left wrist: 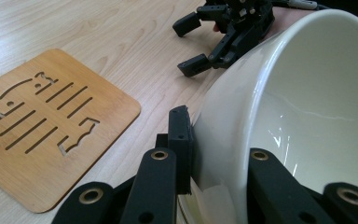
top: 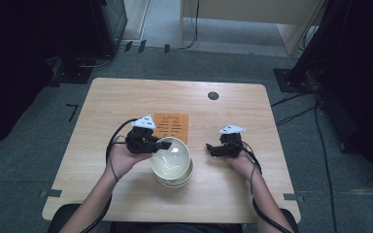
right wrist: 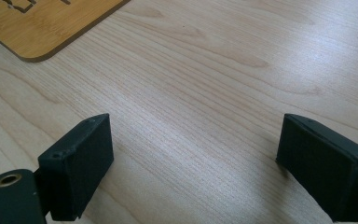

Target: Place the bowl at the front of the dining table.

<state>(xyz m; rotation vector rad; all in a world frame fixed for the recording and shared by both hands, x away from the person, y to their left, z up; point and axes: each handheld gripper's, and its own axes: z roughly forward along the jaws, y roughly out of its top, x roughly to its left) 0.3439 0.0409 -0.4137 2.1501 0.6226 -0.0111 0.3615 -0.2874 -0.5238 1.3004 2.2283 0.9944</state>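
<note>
The left hand-held gripper (top: 154, 144) is closed on the rim of the top bowl (top: 171, 156), a glossy cream-white bowl. In the left gripper view, one jaw is seen pressed against the outer wall of the top bowl (left wrist: 307, 102) and the other jaw is set inside it, so that the wall is clamped between the two. The top bowl is tilted, with its opening turned towards the right side of the surface (top: 126, 97). It is nested in a stack of bowls (top: 177, 180) of the same colour, which is placed at the near middle of the surface, between the two hands.

The right hand-held gripper (top: 212, 149) is held open just above the surface, a little to the right of the stack and apart from it. In the right gripper view, its jaws are spread wide over bare wood (right wrist: 205, 93) and nothing is held between them. In the left gripper view, the right hand-held gripper (left wrist: 191, 44) is seen beyond the rim of the top bowl, with its jaws parted.

A square wooden trivet (top: 171, 126) with cut-out slots is laid flat on the surface just behind the stack. A small dark round grommet (top: 213, 95) is set in the surface near its far edge.
</note>
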